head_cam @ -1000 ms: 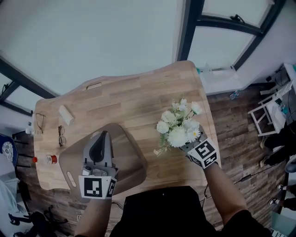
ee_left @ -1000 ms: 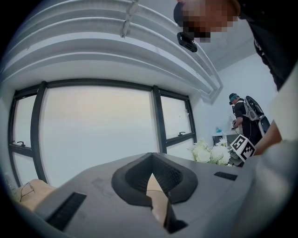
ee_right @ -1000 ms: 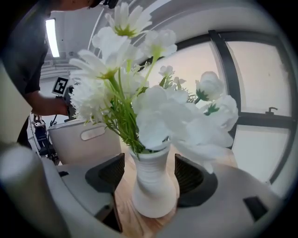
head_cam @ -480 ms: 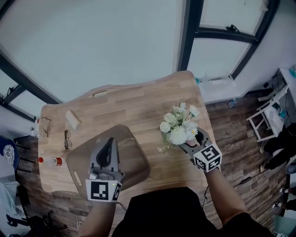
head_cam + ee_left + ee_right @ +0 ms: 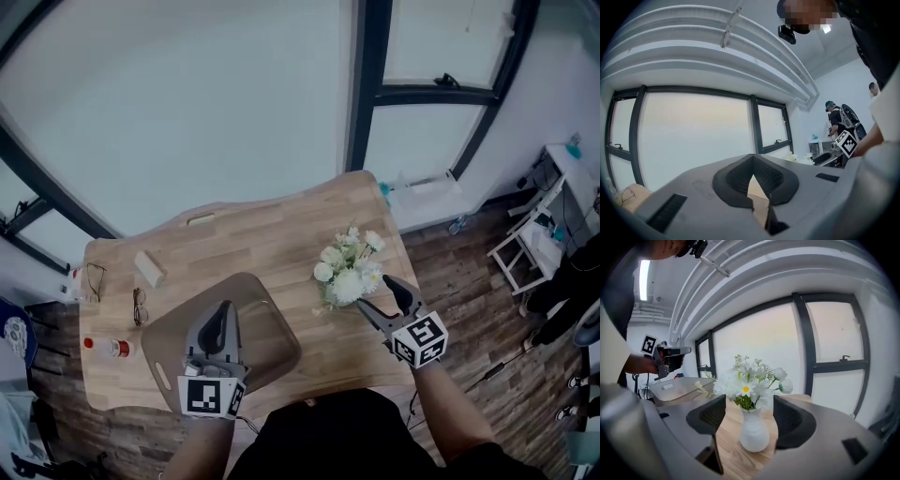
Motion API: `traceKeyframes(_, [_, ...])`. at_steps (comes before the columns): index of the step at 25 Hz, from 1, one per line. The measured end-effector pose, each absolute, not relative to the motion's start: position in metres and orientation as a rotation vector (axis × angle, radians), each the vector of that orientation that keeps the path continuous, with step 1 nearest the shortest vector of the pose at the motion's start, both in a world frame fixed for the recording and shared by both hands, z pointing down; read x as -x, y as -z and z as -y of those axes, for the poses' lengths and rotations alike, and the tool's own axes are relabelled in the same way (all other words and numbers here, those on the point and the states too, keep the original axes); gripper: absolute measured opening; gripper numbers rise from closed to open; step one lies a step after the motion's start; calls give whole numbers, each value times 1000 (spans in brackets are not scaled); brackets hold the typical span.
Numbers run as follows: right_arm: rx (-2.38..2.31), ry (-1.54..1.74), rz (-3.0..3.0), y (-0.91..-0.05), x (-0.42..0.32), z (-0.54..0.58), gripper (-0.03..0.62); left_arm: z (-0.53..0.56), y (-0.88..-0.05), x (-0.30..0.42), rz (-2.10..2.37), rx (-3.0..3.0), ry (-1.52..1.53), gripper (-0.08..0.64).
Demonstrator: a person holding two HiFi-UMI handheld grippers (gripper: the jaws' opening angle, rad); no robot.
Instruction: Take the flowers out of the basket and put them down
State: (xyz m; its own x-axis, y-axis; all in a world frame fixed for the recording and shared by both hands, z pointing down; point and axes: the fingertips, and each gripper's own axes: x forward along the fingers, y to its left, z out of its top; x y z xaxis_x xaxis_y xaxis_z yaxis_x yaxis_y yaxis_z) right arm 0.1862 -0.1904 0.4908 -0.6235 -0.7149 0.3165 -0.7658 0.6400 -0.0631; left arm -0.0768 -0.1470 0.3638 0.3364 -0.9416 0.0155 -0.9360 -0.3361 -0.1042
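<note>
A bunch of white flowers [image 5: 345, 272] in a small white vase [image 5: 753, 432] stands upright on the wooden table [image 5: 253, 234], right of the brown basket [image 5: 277, 328]. My right gripper [image 5: 375, 295] is open just behind the vase, and its jaws frame the vase without touching it in the right gripper view [image 5: 749, 416]. Over the basket's middle, my left gripper [image 5: 217, 319] is held with its jaws shut and empty; in its own view [image 5: 752, 180] they point up toward the windows. The basket [image 5: 677, 387] looks empty.
Two pairs of glasses [image 5: 96, 279] [image 5: 139, 305], a small pale block [image 5: 148, 269] and a red-capped bottle [image 5: 108, 347] lie along the table's left side. The table's right edge runs close to the flowers. A white stool [image 5: 525, 253] stands on the floor to the right.
My right gripper was shut around the flowers' vase and has opened and drawn back a little, leaving the vase standing on the table. The left gripper stays over the basket.
</note>
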Motion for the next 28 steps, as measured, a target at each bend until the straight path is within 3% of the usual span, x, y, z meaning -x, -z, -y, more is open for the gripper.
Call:
traceKeyframes(6, [-1237, -233, 2625, -464, -195, 179, 321, 144, -361, 83, -1767, 2492, 103, 5])
traceKeyframes(10, [-1374, -181, 2629, -440, -213, 176, 119, 141, -365, 86, -1772, 2497, 113, 5])
traceKeyframes(14, [-1439, -184, 2652, -425, -224, 173, 23, 140, -364, 84, -1764, 2499, 108, 5])
traceKeyframes(28, [-1483, -198, 2658, -421, -231, 176, 21, 146, -359, 88, -1774, 2482, 110, 5])
